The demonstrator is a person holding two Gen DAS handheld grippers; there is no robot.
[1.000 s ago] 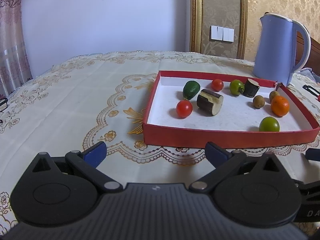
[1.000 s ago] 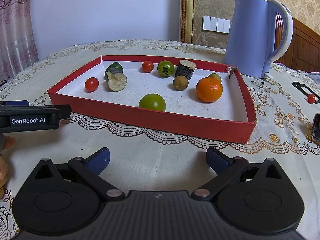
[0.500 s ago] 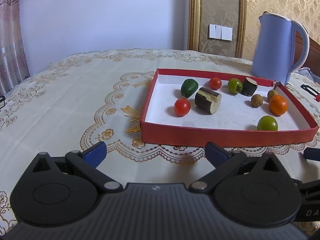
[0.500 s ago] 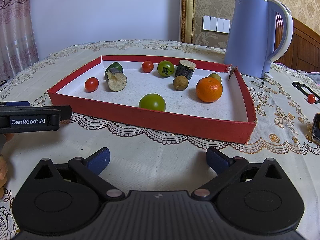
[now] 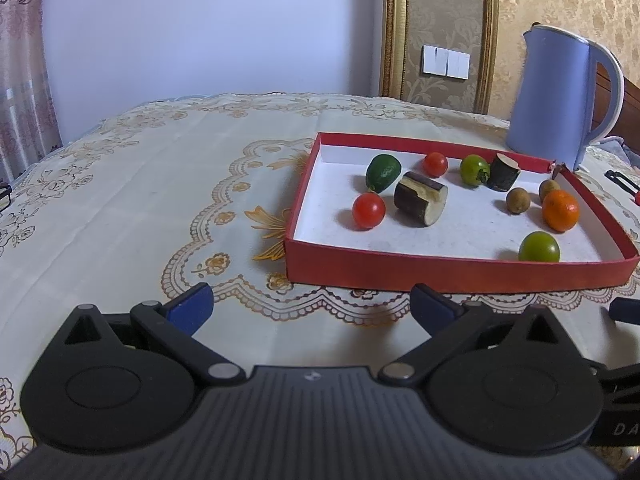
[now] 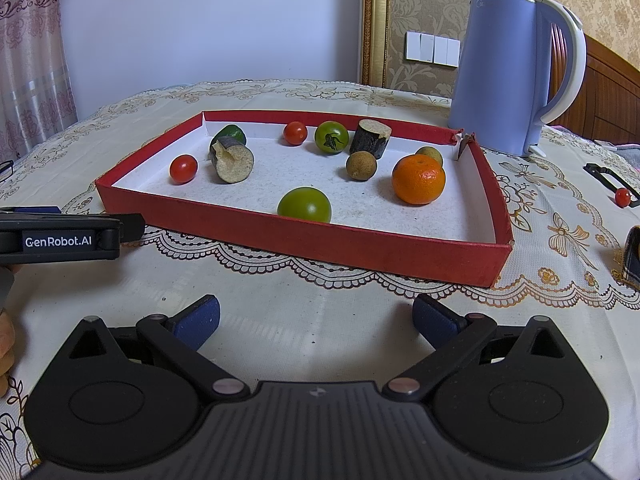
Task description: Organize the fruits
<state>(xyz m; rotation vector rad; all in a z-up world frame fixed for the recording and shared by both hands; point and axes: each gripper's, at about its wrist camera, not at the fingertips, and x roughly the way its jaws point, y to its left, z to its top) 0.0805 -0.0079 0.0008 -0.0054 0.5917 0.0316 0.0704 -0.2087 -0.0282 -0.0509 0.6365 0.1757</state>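
Both grippers, left gripper (image 5: 310, 306) and right gripper (image 6: 316, 316), are wide open and hold nothing, near the red tray (image 6: 304, 236) with an orange (image 6: 418, 179).

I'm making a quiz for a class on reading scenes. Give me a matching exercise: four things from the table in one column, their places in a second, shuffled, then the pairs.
1. orange
2. kettle
3. green tomato
4. lone red cherry tomato

A. on the cloth, outside the box
B. behind the box's far right corner
C. in the box, by its near wall
D. in the box, near its right wall

Pairs: 1-D, 2-B, 3-C, 4-A
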